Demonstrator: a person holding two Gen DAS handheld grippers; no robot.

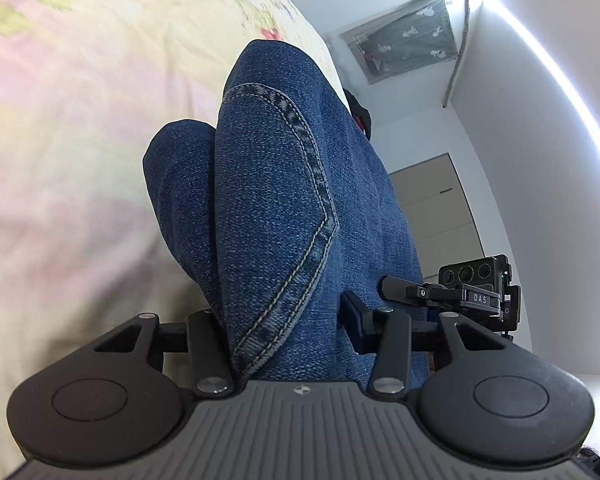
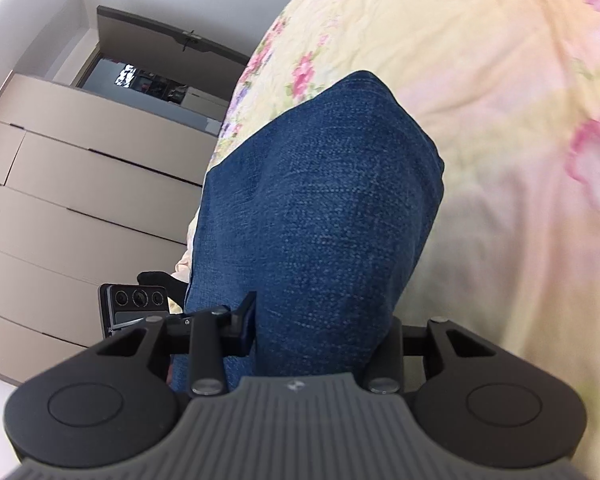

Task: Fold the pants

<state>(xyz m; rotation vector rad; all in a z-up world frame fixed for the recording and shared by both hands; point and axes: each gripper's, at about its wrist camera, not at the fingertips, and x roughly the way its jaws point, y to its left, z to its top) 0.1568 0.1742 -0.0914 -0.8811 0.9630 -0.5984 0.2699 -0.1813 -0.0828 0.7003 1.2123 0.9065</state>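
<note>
Where the left tongs [image 1: 284,320] fill the near edge of the left wrist view, their jaws are clamped on a thick bunch of the blue denim pants [image 1: 284,184], with a stitched seam curving down between them. From that grip the denim runs away toward the far side, gathered in two rounded folds above the bed sheet [image 1: 80,152], a pale yellow and pink sheet with flowers that spreads to the left. Just right of the grip, the right tongs show small and dark beside the cloth. Beyond them stand a beige wardrobe [image 1: 432,200] and, farther off, a white wall with a dark window [image 1: 404,40].

Seen from the right wrist, the right tongs [image 2: 320,332] are likewise clamped on the pants [image 2: 320,208], the cloth filling the gap between the jaws. One dark fingertip [image 2: 246,320] shows against the left edge of the denim; the other is hidden behind it. Here the denim is a smooth, broad panel that reaches away over the floral sheet [image 2: 500,120], which lies to the right. To the near left, the left tongs appear beside the cloth. Farther left is a beige chest of drawers [image 2: 80,184], with a doorway [image 2: 148,76] beyond it.
</note>
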